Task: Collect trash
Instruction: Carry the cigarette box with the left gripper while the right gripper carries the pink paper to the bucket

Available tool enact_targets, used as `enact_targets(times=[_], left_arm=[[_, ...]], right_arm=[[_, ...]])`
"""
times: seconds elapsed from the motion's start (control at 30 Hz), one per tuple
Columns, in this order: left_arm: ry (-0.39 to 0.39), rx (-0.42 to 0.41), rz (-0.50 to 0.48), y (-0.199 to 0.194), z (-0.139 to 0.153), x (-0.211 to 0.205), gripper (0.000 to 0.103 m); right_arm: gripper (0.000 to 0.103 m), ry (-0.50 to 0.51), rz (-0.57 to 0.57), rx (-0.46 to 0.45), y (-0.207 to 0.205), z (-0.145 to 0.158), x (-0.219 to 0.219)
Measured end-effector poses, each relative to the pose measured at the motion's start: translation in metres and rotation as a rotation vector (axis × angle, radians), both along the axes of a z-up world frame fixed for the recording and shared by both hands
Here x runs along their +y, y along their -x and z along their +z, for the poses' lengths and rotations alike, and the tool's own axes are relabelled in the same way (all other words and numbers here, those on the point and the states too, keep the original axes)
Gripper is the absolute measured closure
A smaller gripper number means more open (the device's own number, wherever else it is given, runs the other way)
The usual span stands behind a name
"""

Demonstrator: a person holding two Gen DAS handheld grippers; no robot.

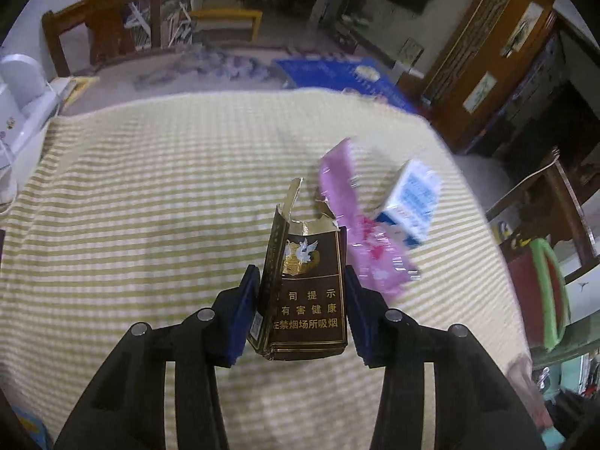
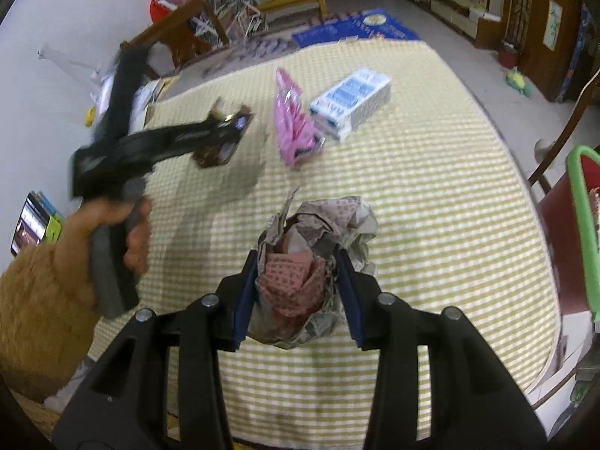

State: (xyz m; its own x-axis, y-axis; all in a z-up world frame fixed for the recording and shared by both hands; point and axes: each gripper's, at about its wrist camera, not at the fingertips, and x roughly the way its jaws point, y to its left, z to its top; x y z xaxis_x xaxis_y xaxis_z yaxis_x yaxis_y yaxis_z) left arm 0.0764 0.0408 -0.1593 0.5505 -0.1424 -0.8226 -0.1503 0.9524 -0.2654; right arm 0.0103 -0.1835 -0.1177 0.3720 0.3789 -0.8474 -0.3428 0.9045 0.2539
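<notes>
My left gripper (image 1: 302, 281) is shut on a torn brown cigarette pack (image 1: 305, 292) and holds it above the striped tablecloth (image 1: 150, 187). The same gripper and pack (image 2: 221, 138) show in the right wrist view at the left. My right gripper (image 2: 298, 266) is shut on a crumpled newspaper ball (image 2: 311, 258) just above the cloth. A pink plastic wrapper (image 1: 360, 225) (image 2: 294, 127) and a blue-and-white carton (image 1: 412, 202) (image 2: 350, 103) lie on the cloth beyond both grippers.
A red bin with a green rim (image 2: 581, 225) (image 1: 540, 292) stands off the table's right edge. Wooden chairs (image 1: 105, 30) and clutter stand behind the table. A white appliance (image 1: 18, 86) sits at the far left.
</notes>
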Motion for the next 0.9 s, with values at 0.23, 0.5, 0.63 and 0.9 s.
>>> enact_targets(times=[0.23, 0.5, 0.63, 0.9], left_arm=[[0.023, -0.088, -0.041, 0.015, 0.046, -0.035, 0.061], [-0.014, -0.168, -0.117, 0.015, 0.083, -0.075, 0.061], [-0.033, -0.192, -0.135, 0.015, 0.093, -0.096, 0.060], [-0.052, -0.204, -0.163, 0.007, 0.100, -0.137, 0.060]], right_arm=[[0.063, -0.003, -0.065, -0.087, -0.015, 0.023, -0.025], [0.063, -0.011, -0.136, -0.158, -0.023, 0.045, -0.063], [0.063, -0.011, -0.159, -0.174, -0.025, 0.049, -0.081], [0.063, -0.013, -0.189, -0.181, -0.031, 0.052, -0.123]])
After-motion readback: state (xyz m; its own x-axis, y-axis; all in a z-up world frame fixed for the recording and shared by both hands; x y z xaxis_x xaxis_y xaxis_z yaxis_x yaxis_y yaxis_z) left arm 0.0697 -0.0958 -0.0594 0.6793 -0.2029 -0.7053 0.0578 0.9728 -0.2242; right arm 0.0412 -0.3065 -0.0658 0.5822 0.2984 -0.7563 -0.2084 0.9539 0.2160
